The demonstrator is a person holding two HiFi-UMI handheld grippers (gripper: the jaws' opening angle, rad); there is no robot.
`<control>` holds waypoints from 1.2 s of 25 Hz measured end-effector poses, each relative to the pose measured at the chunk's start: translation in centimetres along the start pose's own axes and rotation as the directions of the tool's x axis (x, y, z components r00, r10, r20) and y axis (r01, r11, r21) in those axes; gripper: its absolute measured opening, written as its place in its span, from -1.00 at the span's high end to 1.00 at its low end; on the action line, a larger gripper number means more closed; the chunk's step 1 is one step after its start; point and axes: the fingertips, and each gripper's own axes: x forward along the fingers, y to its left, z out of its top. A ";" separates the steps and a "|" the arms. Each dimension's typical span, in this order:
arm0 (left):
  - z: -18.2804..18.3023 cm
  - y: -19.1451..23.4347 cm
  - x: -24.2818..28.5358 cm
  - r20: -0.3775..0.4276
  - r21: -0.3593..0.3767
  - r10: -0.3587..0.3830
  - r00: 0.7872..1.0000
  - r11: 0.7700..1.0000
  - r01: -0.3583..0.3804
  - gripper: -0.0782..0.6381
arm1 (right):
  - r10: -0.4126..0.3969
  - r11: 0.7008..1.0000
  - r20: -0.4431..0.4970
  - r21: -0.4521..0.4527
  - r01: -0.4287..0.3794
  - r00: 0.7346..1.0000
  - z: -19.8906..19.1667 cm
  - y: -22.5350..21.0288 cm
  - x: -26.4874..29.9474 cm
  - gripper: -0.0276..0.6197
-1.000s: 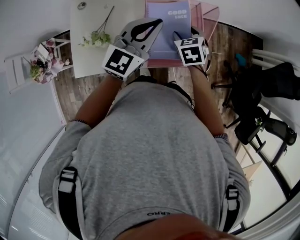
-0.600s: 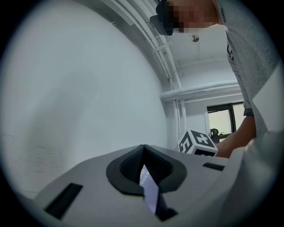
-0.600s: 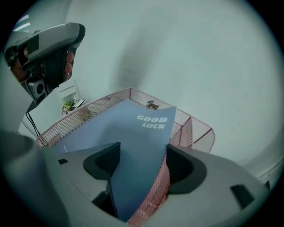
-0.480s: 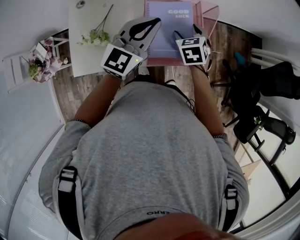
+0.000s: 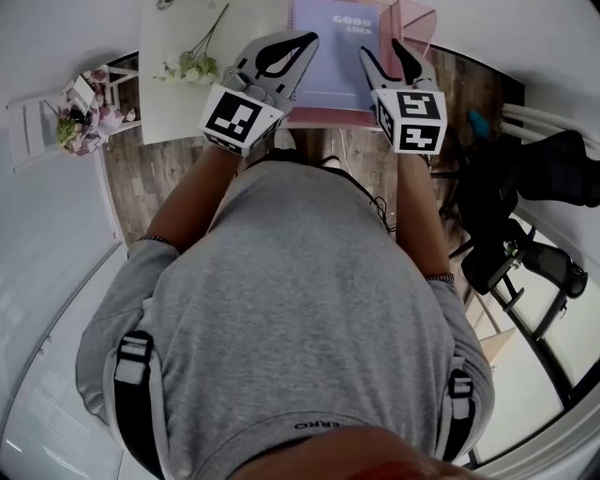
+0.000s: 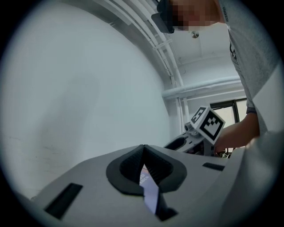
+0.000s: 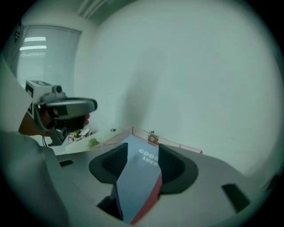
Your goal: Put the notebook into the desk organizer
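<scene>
A lilac notebook (image 5: pixel 333 58) printed "GOOD LUCK" lies flat inside the pink desk organizer (image 5: pixel 419 22) at the top of the head view. My right gripper (image 5: pixel 382 51) hovers over the notebook's right side. Its jaws have just been closing but stand apart and pinch nothing. In the right gripper view the notebook (image 7: pixel 137 177) shows below the gap of that gripper (image 7: pixel 143 149), with the organizer's rim (image 7: pixel 177 145) beyond. My left gripper (image 5: pixel 307 39) is at the notebook's left edge, with its tips together. In the left gripper view its pads (image 6: pixel 133 166) meet, and only a sliver of notebook (image 6: pixel 151 195) shows under them.
A white desk surface (image 5: pixel 178 112) with a flower sprig (image 5: pixel 194 69) lies left of the organizer. A small white rack with flowers (image 5: pixel 80 117) stands at far left. A black chair (image 5: pixel 525 187) stands to the right on the wooden floor. A pale wall is close behind.
My right gripper has lifted off the notebook and tilted more level, so both its jaws now show. The left gripper and the notebook have stayed where they were.
</scene>
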 end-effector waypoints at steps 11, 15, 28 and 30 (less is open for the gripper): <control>2.2 -2.7 -1.0 0.020 0.059 0.062 0.998 0.996 -0.063 0.73 | 0.215 0.976 0.390 -0.056 -0.210 0.895 6.3 3.2 -8.2 0.53; 2.5 -3.9 -1.3 0.020 0.070 0.083 0.996 0.994 -0.085 0.73 | 0.216 0.976 0.455 -0.079 -0.202 0.864 6.1 2.8 -10.0 0.80; 2.3 -6.8 -1.9 0.013 0.100 0.113 0.994 0.988 -0.114 0.73 | 0.239 0.971 0.477 -0.118 -0.208 0.846 3.6 2.4 -12.5 0.89; 2.3 -7.0 -1.9 0.010 0.102 0.116 0.993 0.988 -0.117 0.73 | 0.241 0.970 0.464 -0.130 -0.204 0.853 3.2 2.6 -12.5 0.89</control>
